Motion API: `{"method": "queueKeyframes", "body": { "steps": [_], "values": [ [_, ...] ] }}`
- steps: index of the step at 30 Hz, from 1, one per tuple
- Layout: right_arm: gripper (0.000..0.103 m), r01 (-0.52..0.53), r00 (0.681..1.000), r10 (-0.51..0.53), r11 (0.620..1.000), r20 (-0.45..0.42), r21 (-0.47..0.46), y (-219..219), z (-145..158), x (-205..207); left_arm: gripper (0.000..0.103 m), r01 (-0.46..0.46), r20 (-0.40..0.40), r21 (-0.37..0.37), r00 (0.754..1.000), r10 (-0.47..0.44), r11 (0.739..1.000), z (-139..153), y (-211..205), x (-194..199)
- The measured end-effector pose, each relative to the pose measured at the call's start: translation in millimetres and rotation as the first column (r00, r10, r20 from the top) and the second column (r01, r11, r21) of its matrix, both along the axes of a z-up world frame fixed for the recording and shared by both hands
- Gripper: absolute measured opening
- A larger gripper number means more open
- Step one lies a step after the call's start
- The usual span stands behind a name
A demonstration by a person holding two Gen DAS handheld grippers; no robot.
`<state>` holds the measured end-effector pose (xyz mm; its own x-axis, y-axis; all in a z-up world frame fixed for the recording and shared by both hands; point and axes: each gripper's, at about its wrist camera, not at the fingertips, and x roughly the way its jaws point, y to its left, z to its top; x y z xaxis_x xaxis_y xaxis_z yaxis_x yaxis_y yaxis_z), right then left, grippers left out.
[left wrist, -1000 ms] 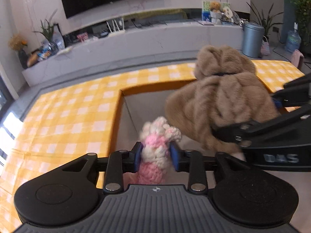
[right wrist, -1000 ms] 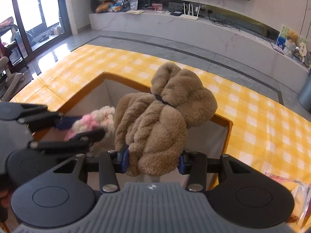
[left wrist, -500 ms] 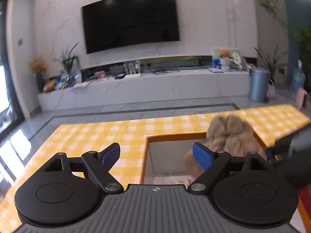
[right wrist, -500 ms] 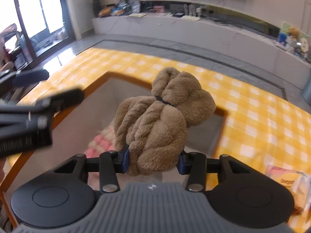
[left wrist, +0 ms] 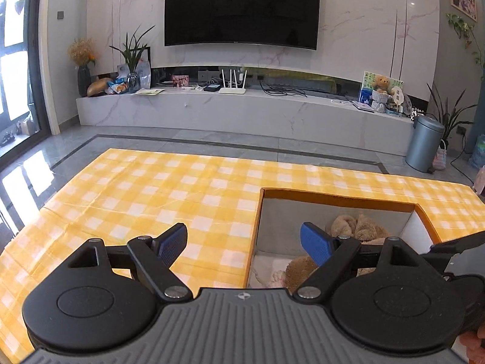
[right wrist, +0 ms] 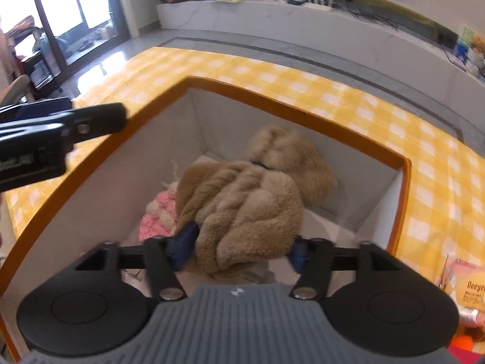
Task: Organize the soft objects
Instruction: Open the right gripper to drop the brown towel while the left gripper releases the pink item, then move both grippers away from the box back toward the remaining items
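Left tongs (left wrist: 244, 242) spread wide, empty, above the checked worktop (left wrist: 151, 194). Right tongs (right wrist: 241, 250) opening around the brown plush (right wrist: 248, 200) inside the orange-rimmed box (right wrist: 303, 106); pad contact unclear. Pink knitted toy (right wrist: 157, 215) half hidden beneath.

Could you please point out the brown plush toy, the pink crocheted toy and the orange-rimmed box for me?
brown plush toy (right wrist: 251, 200): right wrist view, its fluffy body.
pink crocheted toy (right wrist: 157, 217): right wrist view, its pink yarn.
orange-rimmed box (right wrist: 291, 113): right wrist view, far rim.
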<state>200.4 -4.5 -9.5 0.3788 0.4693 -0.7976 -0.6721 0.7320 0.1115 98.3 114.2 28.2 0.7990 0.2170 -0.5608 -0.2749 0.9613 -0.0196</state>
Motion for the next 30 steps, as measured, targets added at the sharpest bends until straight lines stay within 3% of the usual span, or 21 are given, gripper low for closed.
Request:
{"method": "queueKeyframes", "body": {
  "steps": [4,5,8,17,21,26,30],
  "values": [
    [0.089,-0.033,0.999,0.035,0.998,0.035,-0.053,8.8,2.2,-13.2,0.099,-0.001,0.001,0.032,1.0,0.001,0.999,1.6,-2.3,-2.1],
    [0.099,-0.015,0.998,0.021,0.996,0.059,-0.093,10.8,4.3,-17.0,0.099,-0.003,0.002,0.032,1.0,0.003,0.999,2.1,-2.7,-2.1],
    [0.1,0.028,0.992,-0.009,0.988,0.124,-0.153,8.7,13.7,-23.3,0.099,-0.004,0.004,0.014,1.0,0.004,1.0,3.0,-0.9,-2.7],
    [0.1,0.089,0.98,-0.097,0.995,0.176,0.052,-30.6,50.8,-25.8,0.099,-0.016,0.005,-0.004,1.0,0.016,1.0,9.0,0.1,-6.4],
    [0.1,0.122,0.968,-0.15,0.981,0.2,0.148,-46.1,67.1,-31.9,0.099,0.0,0.04,0.025,0.999,-0.001,1.0,21.5,-7.4,-14.1],
    [0.1,0.144,0.951,-0.191,0.969,0.243,0.201,-59.3,83.2,-41.7,0.099,0.047,0.075,0.067,0.996,-0.052,0.997,33.3,-23.9,-21.9],
    [0.1,0.163,0.934,-0.226,0.959,0.277,0.231,-71.4,92.8,-50.9,0.099,0.091,0.063,0.028,0.994,-0.092,0.995,34.7,-37.3,-19.9]
  ]
}}
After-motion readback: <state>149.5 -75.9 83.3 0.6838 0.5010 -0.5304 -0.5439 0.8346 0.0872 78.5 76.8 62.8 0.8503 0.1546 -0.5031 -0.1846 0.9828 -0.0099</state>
